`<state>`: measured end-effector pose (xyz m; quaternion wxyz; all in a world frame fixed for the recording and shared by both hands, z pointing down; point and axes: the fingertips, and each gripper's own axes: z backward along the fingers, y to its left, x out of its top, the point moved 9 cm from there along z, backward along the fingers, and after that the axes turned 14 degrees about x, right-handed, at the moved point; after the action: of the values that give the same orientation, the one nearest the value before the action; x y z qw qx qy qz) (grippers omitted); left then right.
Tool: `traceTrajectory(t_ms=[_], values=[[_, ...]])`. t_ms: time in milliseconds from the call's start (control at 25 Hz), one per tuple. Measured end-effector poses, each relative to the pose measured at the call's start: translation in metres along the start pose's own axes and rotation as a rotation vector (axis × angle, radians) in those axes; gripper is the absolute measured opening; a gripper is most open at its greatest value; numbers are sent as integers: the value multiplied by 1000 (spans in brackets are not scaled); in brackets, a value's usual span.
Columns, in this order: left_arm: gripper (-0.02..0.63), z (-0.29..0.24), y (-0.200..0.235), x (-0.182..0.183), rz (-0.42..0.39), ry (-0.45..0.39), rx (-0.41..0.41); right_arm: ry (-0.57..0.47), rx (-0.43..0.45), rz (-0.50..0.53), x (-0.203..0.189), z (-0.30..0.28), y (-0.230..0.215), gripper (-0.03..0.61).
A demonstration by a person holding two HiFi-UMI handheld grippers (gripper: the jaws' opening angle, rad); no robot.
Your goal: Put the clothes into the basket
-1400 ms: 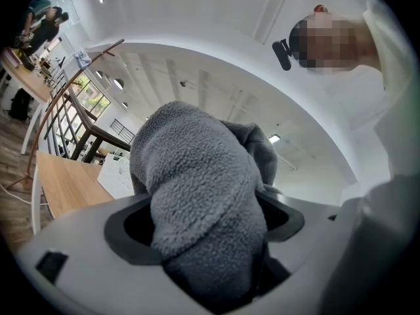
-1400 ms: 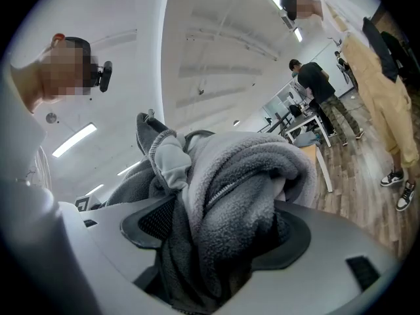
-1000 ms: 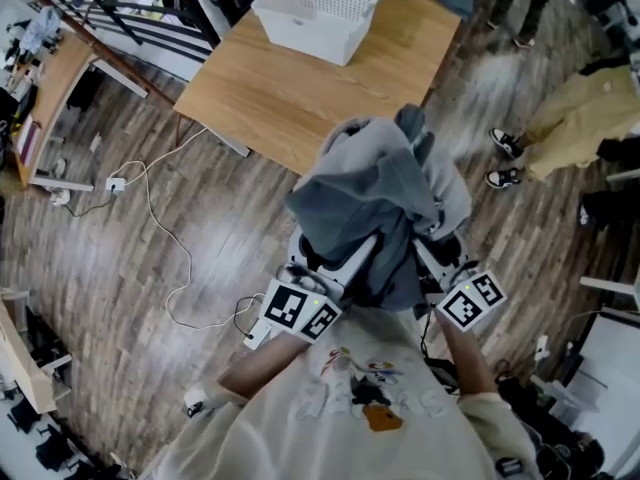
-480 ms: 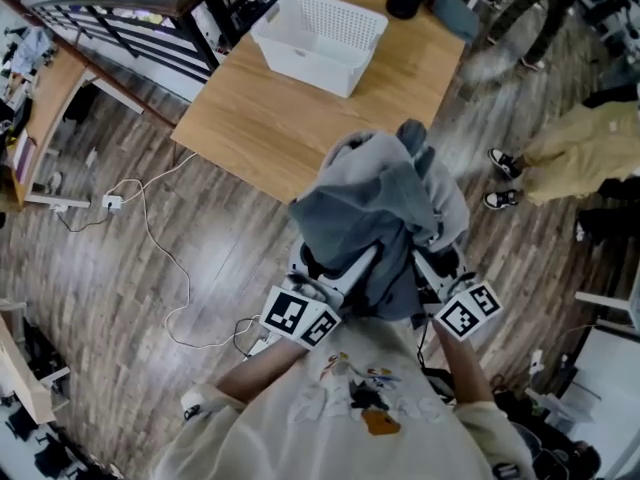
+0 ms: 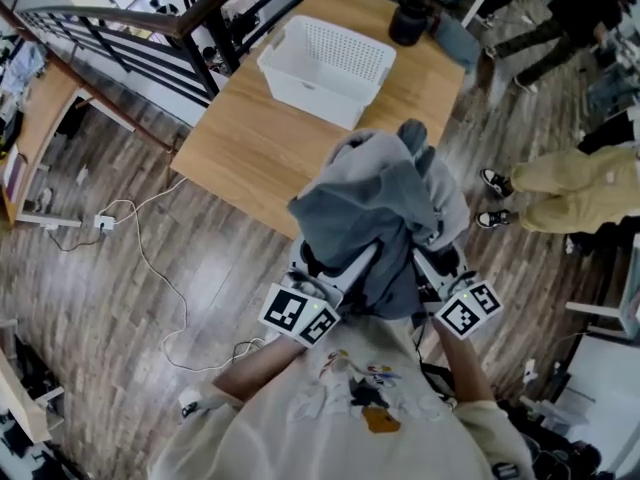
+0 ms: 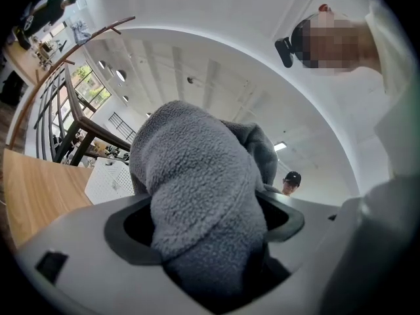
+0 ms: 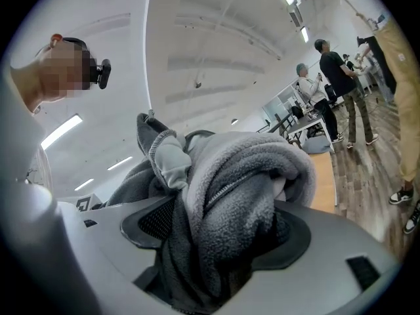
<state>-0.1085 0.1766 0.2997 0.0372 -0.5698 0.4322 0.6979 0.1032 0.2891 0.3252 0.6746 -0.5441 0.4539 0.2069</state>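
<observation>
**Item 1: grey fleece garment** [image 5: 380, 203]. The task's clothing, in one bunched bundle. It is held aloft in front of the person's chest, over the near corner of the surface [image 5: 250, 143], and no part of it is in the basket.

**Item 2: left tongs** [image 5: 345, 268]. The jaws are clamped on a thick roll of the fleece, which fills the gap between them and stands up out of it.

**Item 3: right tongs** [image 5: 432, 266]. The jaws are likewise closed on a wad of the same garment. A zip edge and a cuff show in the folds above them.

**Item 4: white basket** [image 5: 312, 93]. It has perforated walls and an open top, and stands upright on the surface at 11 o'clock from the bundle, well apart from it. Its pale interior shows nothing inside.

**Item 5: dark round vessel** [image 5: 408, 20]. It stands on the surface at 2 o'clock from the basket. Its contents cannot be told.

**Step in hand (judged):** the carry. The garment is gripped at two places and lifted, with delivery not yet made.

**Next move (judged):**
- Bring both tongs together toward 11 o'clock until the bundle hangs over the basket's opening.
- Lower the bundle so loose folds clear the rim.
- Part both pairs of jaws at the same time.

A dangling sleeve caught on the rim could drag or tip the light basket.
</observation>
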Motion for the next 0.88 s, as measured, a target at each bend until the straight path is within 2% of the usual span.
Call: traceTrajectory(t_ms=[320, 640, 880], values=[[408, -36, 53, 39, 26, -22, -1, 17, 6, 25, 18, -76, -10, 356], [408, -56, 76, 63, 40, -55, 31, 44, 36, 27, 36, -119, -19, 356], [408, -85, 82, 64, 41, -51, 45, 66, 39, 14, 50, -136, -44, 356]])
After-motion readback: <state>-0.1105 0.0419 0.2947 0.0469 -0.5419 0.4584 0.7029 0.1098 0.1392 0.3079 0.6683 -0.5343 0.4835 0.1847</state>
